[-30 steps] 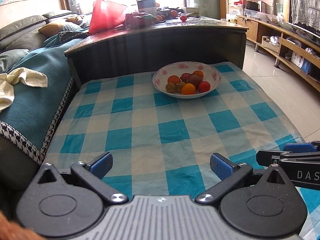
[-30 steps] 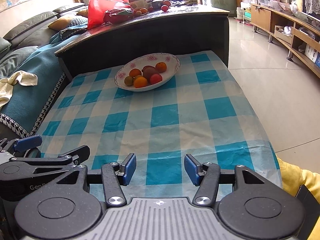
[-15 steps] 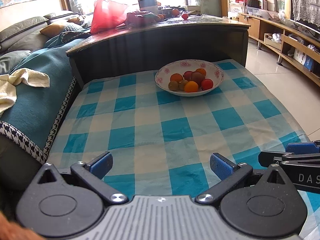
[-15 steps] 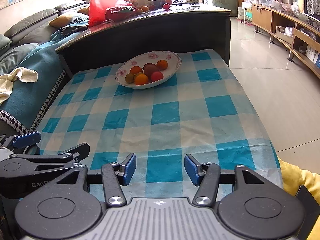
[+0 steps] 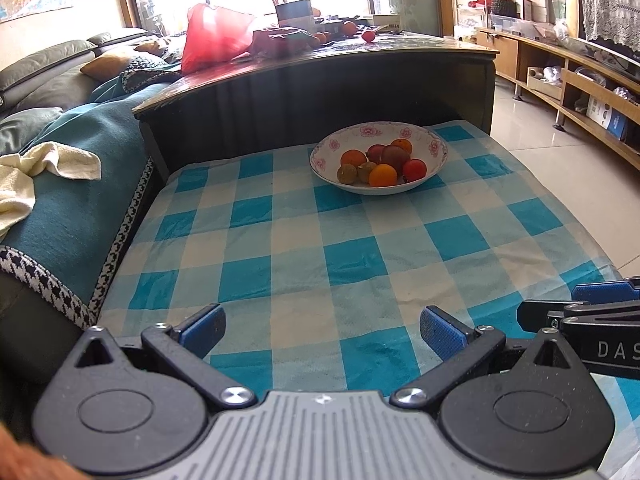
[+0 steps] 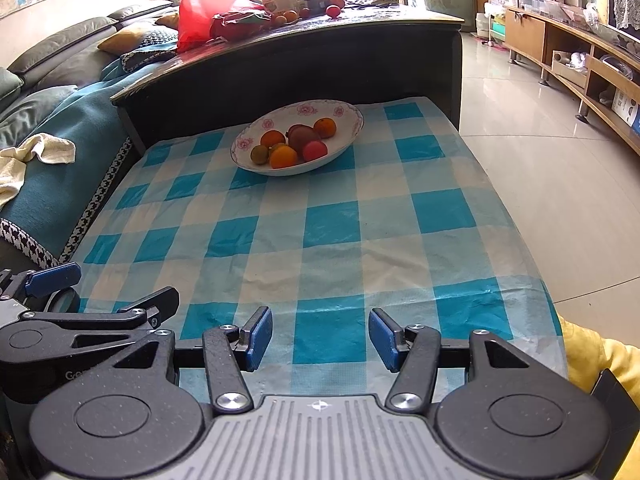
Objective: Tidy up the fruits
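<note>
Lower frame, both views: left gripper [image 5: 320,330] spread wide and right gripper [image 6: 320,338] parted less widely, blue pads bare, nothing between the jaws of either, both poised over the near edge of the blue-and-white checked tablecloth [image 5: 352,256]. Centre to upper middle: white floral-rimmed ceramic bowl [image 5: 436,148] at the cloth's far end, well apart from both claws, holding the small orange, red and brownish round fruits [image 5: 382,164]. Judged finished or nearly so on this cloth: none loose here, only a few round fruits [image 6: 334,10] scattered on the dark glossy raised table [image 6: 360,24] at top of frame, possibly outstanding.
</note>
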`<state>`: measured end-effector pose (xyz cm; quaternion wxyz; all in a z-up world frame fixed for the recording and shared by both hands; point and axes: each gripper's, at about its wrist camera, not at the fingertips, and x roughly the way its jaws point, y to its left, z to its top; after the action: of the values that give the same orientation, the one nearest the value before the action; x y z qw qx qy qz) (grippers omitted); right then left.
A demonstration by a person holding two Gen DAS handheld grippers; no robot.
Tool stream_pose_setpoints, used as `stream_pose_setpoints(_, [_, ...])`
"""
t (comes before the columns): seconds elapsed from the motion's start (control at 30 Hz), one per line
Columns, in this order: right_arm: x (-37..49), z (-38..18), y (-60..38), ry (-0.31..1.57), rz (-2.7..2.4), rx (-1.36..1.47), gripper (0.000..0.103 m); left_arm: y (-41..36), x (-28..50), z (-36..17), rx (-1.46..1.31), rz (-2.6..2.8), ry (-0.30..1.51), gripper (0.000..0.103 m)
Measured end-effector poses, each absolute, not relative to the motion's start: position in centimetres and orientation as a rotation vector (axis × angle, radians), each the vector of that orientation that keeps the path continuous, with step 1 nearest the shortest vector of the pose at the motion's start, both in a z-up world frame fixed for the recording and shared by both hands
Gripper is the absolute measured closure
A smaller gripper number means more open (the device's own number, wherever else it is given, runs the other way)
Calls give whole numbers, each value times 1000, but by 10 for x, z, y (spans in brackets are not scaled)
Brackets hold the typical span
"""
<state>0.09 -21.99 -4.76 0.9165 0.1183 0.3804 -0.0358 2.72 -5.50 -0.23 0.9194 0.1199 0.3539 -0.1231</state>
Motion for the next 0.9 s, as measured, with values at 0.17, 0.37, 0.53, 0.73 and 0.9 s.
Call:
stream_pose_setpoints(0.17, [1, -48, -220, 785, -76, 244, 54, -54, 27, -2, 238, -255, 735, 0])
stream_pose_setpoints(0.37, [2, -49, -220, 791, -77, 238, 54, -54, 29, -4, 237, -256, 752, 0])
stream_pose_setpoints(0.53, [3, -51, -219, 796, -78, 236, 54, -53, 30, -5, 230, -265, 764, 0])
stream_pose_setpoints(0.73, [3, -52, -220, 803, -87, 234, 54, -53, 30, -5, 226, -281, 777, 0])
stream_pose_setpoints(0.9, [4, -54, -220, 808, -91, 233, 54, -54, 30, -7, 228, -287, 792, 0])
